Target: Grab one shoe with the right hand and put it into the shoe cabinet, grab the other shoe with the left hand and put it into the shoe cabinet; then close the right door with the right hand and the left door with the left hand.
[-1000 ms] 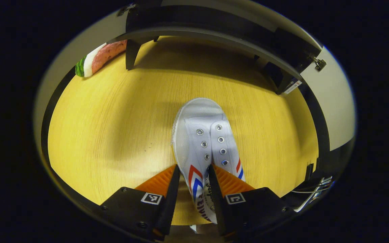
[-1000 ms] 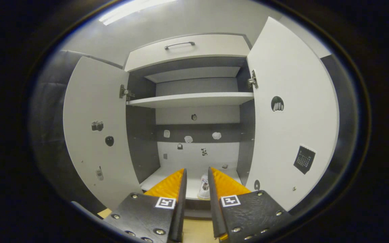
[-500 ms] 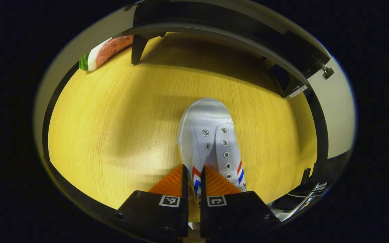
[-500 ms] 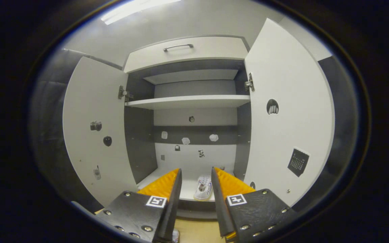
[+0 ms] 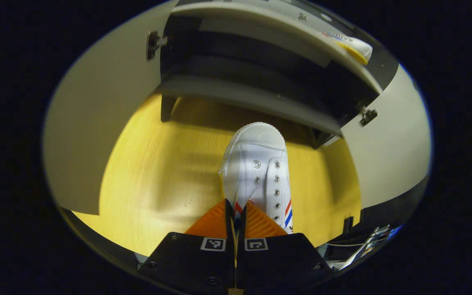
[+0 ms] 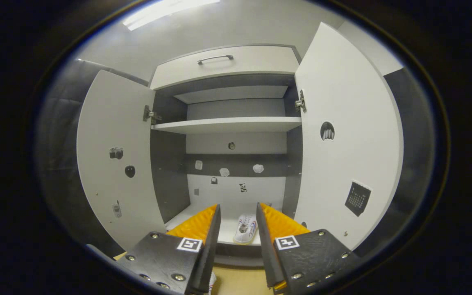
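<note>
In the left gripper view a white canvas shoe point(image 5: 256, 168) with red and blue stripes points toward the cabinet, its toe near the cabinet's base point(image 5: 244, 98). My left gripper point(image 5: 236, 209) is shut on the shoe's side edge near the heel. The other white shoe point(image 5: 348, 43) lies on the cabinet's bottom shelf, at the upper right. In the right gripper view that shoe point(image 6: 246, 228) rests on the bottom shelf point(image 6: 197, 213), far beyond my right gripper point(image 6: 238, 213), which is open and holds nothing. Both cabinet doors, left point(image 6: 113, 164) and right point(image 6: 342, 135), stand wide open.
A yellow wooden floor point(image 5: 162, 176) lies in front of the cabinet. Above the bottom shelf is a middle shelf point(image 6: 228, 124) and a drawer with a handle point(image 6: 215, 59). The open doors point(image 5: 88, 135) point(image 5: 391, 151) flank the held shoe. Cables point(image 5: 367, 241) lie at the lower right.
My left gripper closed on the shoe and rose and tilted up, so the cabinet's inside came into view. The right gripper drew back a little from the cabinet.
</note>
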A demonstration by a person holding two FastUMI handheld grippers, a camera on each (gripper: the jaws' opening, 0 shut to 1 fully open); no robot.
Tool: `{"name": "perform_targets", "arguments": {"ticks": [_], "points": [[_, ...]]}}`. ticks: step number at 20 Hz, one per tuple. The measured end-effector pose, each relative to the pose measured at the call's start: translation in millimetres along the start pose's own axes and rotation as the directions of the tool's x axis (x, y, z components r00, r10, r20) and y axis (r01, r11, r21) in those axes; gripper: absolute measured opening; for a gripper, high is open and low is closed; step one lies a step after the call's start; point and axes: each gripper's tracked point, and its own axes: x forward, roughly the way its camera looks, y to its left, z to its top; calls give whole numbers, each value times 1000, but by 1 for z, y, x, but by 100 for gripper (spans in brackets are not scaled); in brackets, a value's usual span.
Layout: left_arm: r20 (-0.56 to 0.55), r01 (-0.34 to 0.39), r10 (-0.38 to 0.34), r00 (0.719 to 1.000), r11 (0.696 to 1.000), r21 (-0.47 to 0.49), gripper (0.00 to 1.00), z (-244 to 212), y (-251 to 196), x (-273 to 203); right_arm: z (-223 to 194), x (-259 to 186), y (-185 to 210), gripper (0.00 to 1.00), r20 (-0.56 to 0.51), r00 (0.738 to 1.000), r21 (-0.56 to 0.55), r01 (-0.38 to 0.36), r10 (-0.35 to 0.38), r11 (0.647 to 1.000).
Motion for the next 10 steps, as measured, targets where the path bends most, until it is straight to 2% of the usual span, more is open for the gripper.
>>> {"name": "perform_targets", "arguments": {"ticks": [3, 4, 5, 6, 7, 8, 10], "points": [[134, 32, -35, 990, 999, 22, 3, 55, -11, -46, 4, -3, 0, 51, 17, 1000, 9, -5, 5, 1000], [177, 44, -48, 983, 999, 30, 2, 69, -11, -60, 5, -4, 0, 46, 21, 1000, 10, -5, 5, 1000], [214, 54, -61, 975, 998, 40, 2, 89, -15, -75, 6, -5, 0, 51, 26, 1000, 9, -5, 5, 1000], [256, 68, -78, 963, 997, 49, 2, 108, -22, -88, 6, -7, 1, 46, 25, 1000, 9, -10, 10, 1000], [287, 85, -98, 953, 995, 59, 2, 129, -29, -97, 5, -9, 2, 46, 24, 1000, 8, -17, 16, 1000], [312, 99, -115, 943, 993, 67, 2, 150, -34, -105, 5, -11, 3, 51, 26, 999, 6, -21, 21, 1000], [361, 115, -136, 923, 990, 79, 2, 190, -41, -115, 5, -16, 4, 51, 30, 999, 1, -25, 25, 1000]]}}
